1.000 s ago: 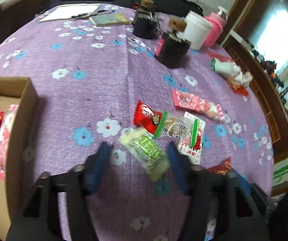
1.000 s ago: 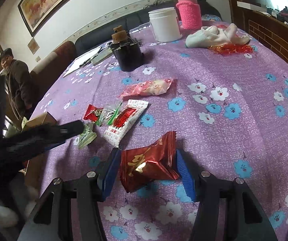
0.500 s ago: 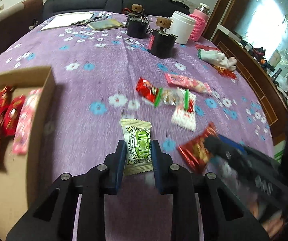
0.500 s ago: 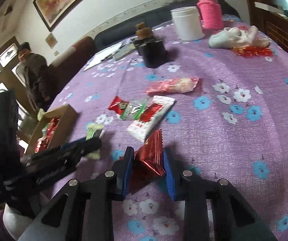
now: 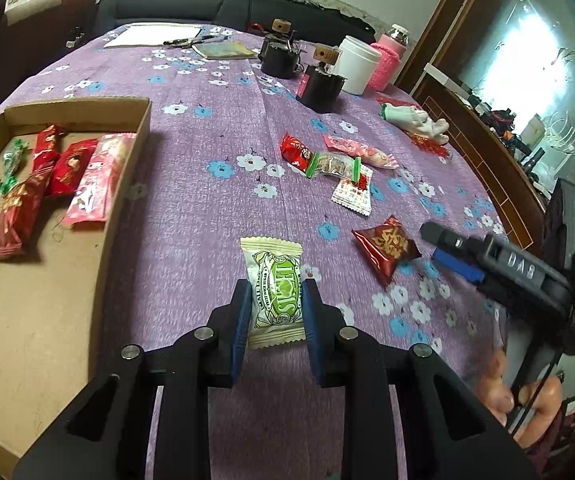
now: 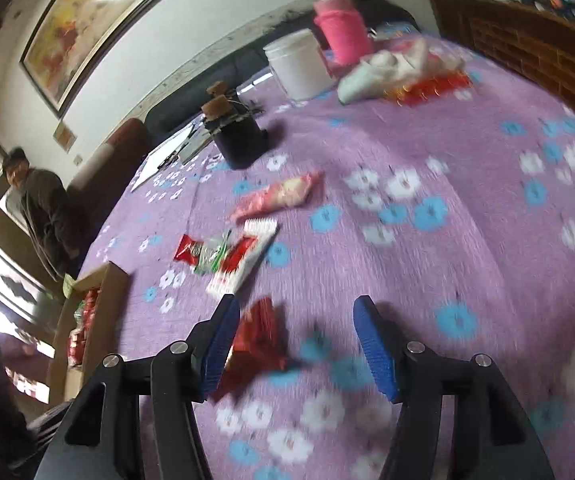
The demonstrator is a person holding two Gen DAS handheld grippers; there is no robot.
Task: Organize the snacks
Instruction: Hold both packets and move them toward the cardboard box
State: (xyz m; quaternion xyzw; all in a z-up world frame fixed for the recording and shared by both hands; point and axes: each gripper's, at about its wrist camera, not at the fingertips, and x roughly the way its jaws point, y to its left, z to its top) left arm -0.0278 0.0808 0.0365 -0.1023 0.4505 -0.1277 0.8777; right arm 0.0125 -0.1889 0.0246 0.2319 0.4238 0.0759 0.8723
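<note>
Right tool (image 6: 295,344) reopened; box (image 5: 127,152) snack-filled

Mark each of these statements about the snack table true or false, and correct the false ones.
1. The left claw is shut on the green-and-white packet. True.
2. The right claw is clamped on the dark red packet. False: its fingers stand wide apart, and the packet lies by the left finger only.
3. The cardboard box already holds several snacks. True.
4. The pink sausage packet lies inside the box. False: it lies on the purple tablecloth, near the red-and-white sachet.
5. The white jar lies tipped over. False: it stands upright.
</note>
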